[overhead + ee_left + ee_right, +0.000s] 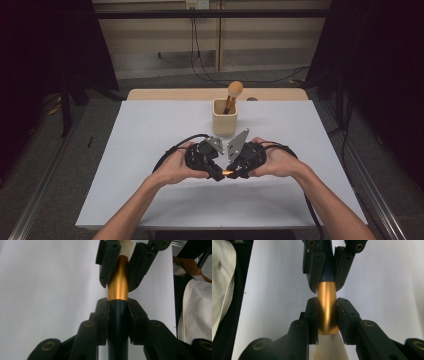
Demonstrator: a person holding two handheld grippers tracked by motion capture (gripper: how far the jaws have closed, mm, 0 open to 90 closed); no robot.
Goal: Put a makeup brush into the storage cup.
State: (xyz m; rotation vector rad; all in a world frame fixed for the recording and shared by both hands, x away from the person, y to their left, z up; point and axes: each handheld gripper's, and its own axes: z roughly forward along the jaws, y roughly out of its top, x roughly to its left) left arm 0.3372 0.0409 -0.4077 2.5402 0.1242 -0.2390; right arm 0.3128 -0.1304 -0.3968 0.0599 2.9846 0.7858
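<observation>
Brush (pixel 118 290): gold ferrule, dark navy handle, cream bristles. Claws black. Cup (pixel 224 119) beige. Table (pixel 150 150) white.

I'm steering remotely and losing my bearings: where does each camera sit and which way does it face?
High view: above the near table edge, facing forward and down; forearms, both hands.
Left gripper view: on the left tongs, looking along its jaws clamping the brush handle.
Right gripper view: on the right tongs, clamping the gold ferrule.
Shared: the brush, the opposite tongs.
</observation>
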